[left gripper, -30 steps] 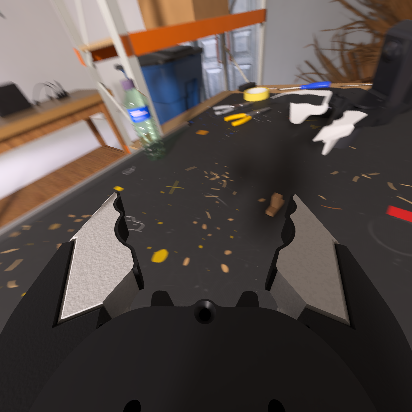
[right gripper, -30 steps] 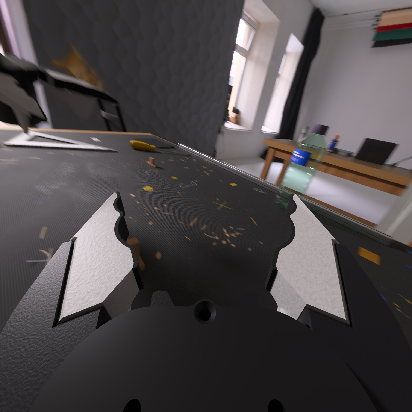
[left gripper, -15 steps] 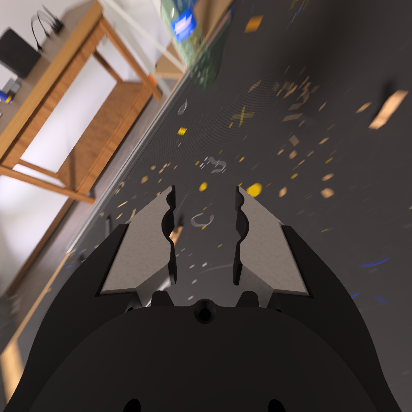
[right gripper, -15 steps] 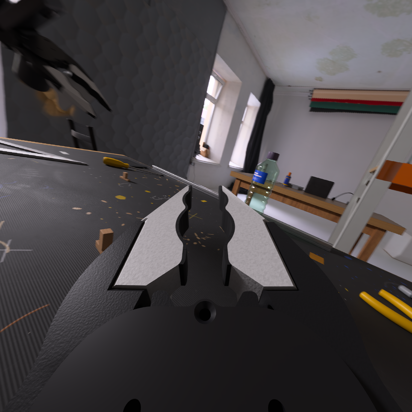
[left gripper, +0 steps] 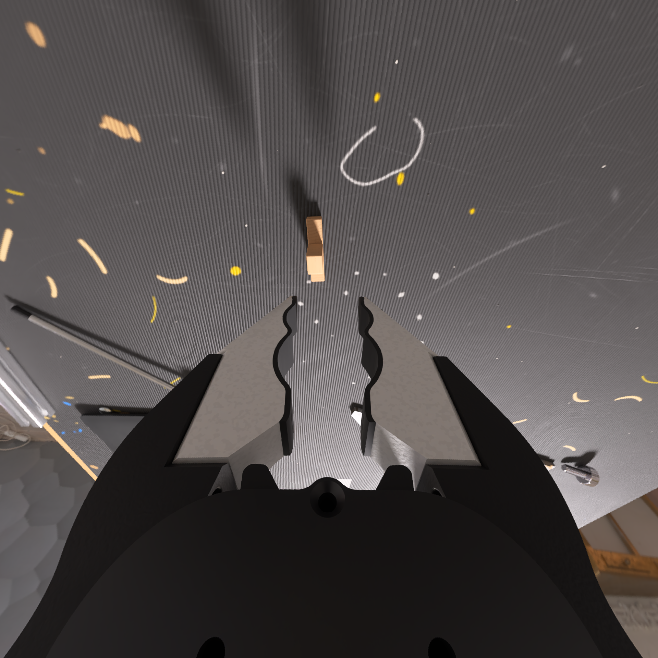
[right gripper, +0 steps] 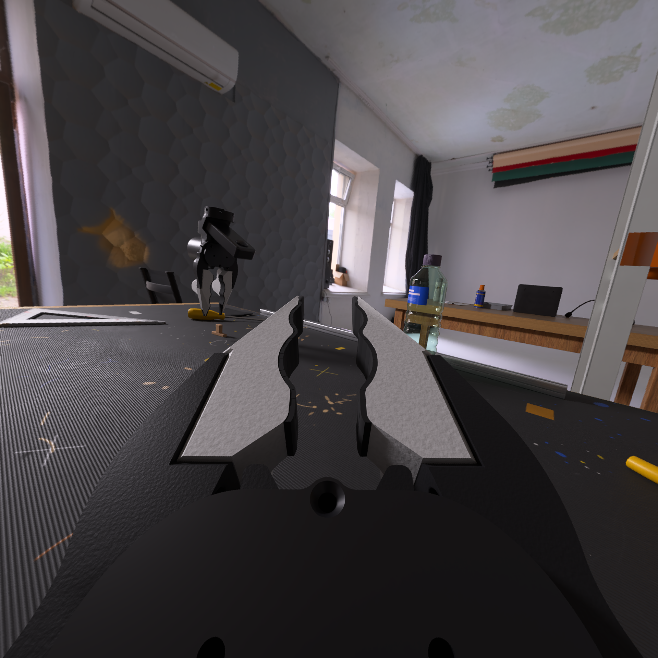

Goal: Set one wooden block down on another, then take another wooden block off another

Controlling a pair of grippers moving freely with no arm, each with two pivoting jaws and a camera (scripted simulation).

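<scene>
A small wooden block stands on a flat wooden block (left gripper: 315, 249) on the dark mat. In the right wrist view the pair (right gripper: 219, 329) sits far off at the left. My left gripper (left gripper: 327, 301) points down at the mat, its tips just short of the stacked blocks. Its jaws are a narrow gap apart with nothing between them. It also shows in the right wrist view (right gripper: 213, 285), hovering above and just left of the blocks. My right gripper (right gripper: 327, 301) is low over the mat, well away from the blocks, its jaws a narrow gap apart and empty.
A yellow screwdriver handle (right gripper: 206, 314) lies just behind the blocks and a metal set square (right gripper: 82, 317) to the left. A plastic bottle (right gripper: 425, 302) stands at the mat's far edge. A yellow tool handle (right gripper: 641, 468) lies at the right. A thin rod (left gripper: 89, 341) and a screw (left gripper: 580, 475) lie near the left gripper.
Both grippers went from wide open to a narrow gap. The left gripper swung to point down over the stacked blocks. The right gripper tilted up slightly.
</scene>
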